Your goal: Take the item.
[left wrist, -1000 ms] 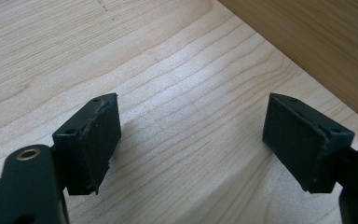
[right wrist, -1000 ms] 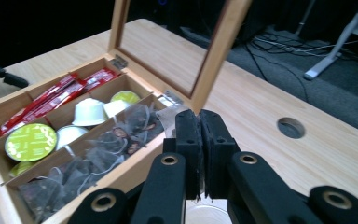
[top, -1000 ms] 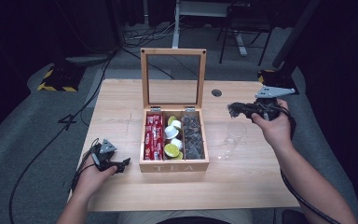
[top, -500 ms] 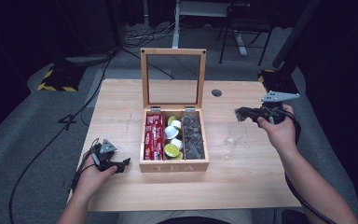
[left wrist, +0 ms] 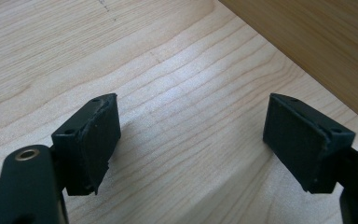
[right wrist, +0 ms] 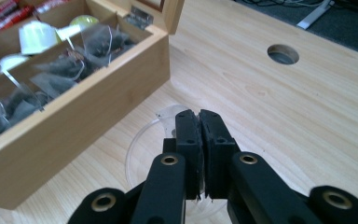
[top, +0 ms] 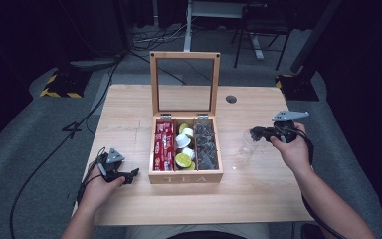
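the right gripper [right wrist: 199, 123] has its jaws pinched tight on the rim of a clear plastic cup [top: 246, 148], which sits just off the right side of the wooden tea box [top: 186, 174], toward the table's [top: 129, 104] right edge. the left gripper [top: 129, 175] rests near the front left corner, jaws wide apart with nothing between them.

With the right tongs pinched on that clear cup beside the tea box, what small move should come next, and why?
Probably lower the clear cup the last bit onto the table and open. The right tongs are shut on its rim, and it hangs just right of the open tea box, tilted, apparently not yet resting flat. The left tongs sit open, holding nothing, beside the box.
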Demonstrator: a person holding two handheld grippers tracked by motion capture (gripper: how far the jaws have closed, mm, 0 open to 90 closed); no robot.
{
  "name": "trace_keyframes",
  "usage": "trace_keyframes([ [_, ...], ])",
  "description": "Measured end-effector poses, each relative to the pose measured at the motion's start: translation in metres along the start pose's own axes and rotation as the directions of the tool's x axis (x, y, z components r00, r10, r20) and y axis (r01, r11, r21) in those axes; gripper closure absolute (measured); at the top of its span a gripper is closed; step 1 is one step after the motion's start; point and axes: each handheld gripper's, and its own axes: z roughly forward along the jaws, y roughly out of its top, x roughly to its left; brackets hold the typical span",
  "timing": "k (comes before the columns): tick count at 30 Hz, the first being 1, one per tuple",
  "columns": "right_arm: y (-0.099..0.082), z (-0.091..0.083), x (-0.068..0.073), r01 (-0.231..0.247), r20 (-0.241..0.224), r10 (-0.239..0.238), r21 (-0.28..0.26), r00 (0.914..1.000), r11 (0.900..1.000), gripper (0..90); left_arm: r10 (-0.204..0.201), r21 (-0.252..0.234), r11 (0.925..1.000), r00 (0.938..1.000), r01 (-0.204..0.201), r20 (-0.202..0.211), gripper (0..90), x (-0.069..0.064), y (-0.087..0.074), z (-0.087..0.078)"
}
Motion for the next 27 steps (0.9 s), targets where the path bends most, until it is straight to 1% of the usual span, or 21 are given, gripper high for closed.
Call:
trace_keyframes([
  [6,-0.009,0.008,0.001,-0.003,-0.017,0.003,0.024,0.9999,0.9997,87.2,-0.001,0.001,1.0000,1.0000,0.001,0.000,19.2,0.000,0.001,0.001],
  [7,-0.010,0.009,0.001,-0.008,-0.025,0.009,0.025,0.9996,0.9996,84.9,-0.001,0.000,1.0000,1.0000,0.001,0.000,19.2,0.000,0.001,0.001],
  [9,-0.011,0.009,0.001,-0.016,-0.045,0.017,0.023,0.9988,0.9996,73.2,0.001,0.003,1.0000,1.0000,-0.001,-0.001,19.2,0.001,0.001,0.001],
  [11,-0.010,0.008,0.002,-0.014,-0.048,0.015,0.015,0.9987,0.9998,69.0,0.001,0.000,1.0000,1.0000,-0.001,-0.002,19.2,0.001,0.001,0.001],
  [15,-0.009,0.004,0.001,-0.029,-0.045,0.028,-0.018,0.9986,0.9994,58.2,0.001,0.000,1.0000,1.0000,-0.001,-0.002,19.2,0.001,0.001,0.001],
  [20,-0.007,-0.001,-0.002,-0.058,-0.056,0.056,-0.047,0.9969,0.9972,51.2,0.001,0.000,1.0000,1.0000,-0.001,-0.002,19.2,0.001,0.001,0.001],
  [24,-0.006,-0.010,-0.001,-0.057,-0.051,0.054,-0.065,0.9972,0.9962,46.2,-0.001,0.000,1.0000,1.0000,0.000,0.001,19.3,0.001,0.001,0.001],
  [27,-0.008,-0.020,-0.001,-0.056,-0.042,0.053,-0.071,0.9977,0.9959,41.5,-0.015,-0.007,0.9999,0.9999,0.015,0.000,22.5,0.003,0.001,0.000],
])
